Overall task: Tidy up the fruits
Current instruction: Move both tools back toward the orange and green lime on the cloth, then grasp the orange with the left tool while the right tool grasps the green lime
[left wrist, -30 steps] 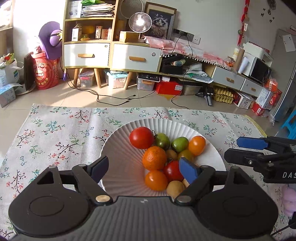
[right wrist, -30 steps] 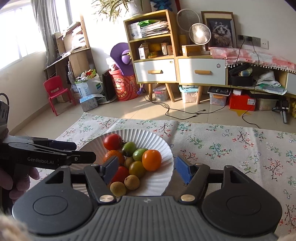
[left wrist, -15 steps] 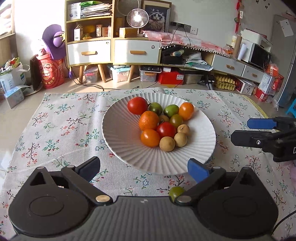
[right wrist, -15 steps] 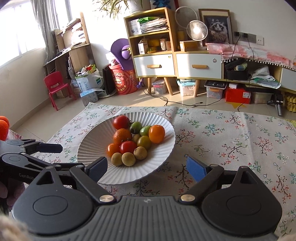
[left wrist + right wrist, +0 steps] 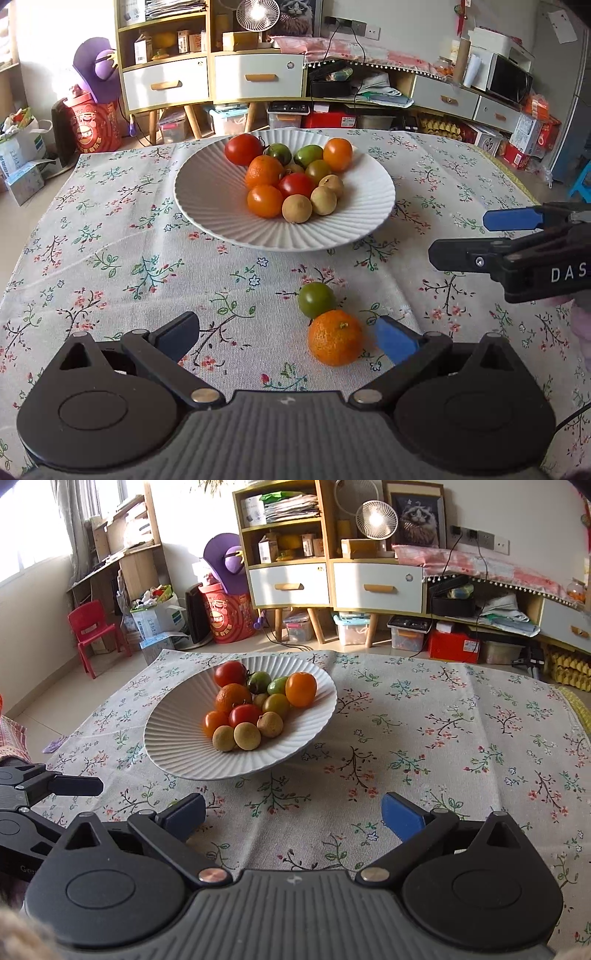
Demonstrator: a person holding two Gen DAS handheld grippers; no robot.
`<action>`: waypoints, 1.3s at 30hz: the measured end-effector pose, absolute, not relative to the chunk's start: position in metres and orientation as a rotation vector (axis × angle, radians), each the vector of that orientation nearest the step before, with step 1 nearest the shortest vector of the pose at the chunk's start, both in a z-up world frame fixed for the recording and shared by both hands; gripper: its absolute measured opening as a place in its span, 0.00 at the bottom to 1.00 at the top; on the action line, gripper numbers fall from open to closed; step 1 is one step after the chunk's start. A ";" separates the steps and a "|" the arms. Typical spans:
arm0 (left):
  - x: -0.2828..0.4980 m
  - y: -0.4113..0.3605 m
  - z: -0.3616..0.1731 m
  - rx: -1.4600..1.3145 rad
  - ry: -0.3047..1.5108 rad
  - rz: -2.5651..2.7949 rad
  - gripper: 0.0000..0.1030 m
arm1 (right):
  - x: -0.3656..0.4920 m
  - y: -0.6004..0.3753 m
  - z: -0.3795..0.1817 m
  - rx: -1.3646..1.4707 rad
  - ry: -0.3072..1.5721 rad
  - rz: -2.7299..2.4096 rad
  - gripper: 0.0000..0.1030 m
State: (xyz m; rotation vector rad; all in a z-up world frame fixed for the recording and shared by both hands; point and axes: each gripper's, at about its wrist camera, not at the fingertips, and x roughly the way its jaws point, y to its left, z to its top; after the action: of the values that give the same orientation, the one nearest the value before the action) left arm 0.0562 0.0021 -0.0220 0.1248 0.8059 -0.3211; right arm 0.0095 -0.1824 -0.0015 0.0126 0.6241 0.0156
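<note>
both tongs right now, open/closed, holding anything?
Left tongs: open, jaws have just been opening, holding nothing; mandarin lies loose between them on the cloth.
Right tongs: open, jaws have just been opening, nothing between them.

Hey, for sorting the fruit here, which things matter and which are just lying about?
Part of the job:
- white plate holding the piled fruit
- loose green tomato on the cloth
- loose orange mandarin beside it
- left gripper and right gripper, both open and empty

Just lying about:
- floral tablecloth
- cabinet
- fan
- red chair
</note>
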 end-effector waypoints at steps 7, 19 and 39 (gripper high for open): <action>0.049 -0.007 -0.033 0.171 0.821 -0.326 0.94 | 0.004 -0.179 -0.014 0.013 0.654 0.005 0.99; 0.046 -0.011 -0.044 0.106 0.811 -0.408 0.69 | 0.005 -0.174 -0.025 0.007 0.676 0.000 0.99; 0.046 0.020 -0.034 0.050 0.858 -0.402 0.29 | 0.016 -0.160 -0.032 0.051 0.671 0.097 0.98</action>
State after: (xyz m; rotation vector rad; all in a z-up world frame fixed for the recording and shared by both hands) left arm 0.0458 0.0196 -0.0335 0.0502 0.8582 -0.4023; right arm 0.0163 -0.1604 -0.0320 0.0506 0.6712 0.0971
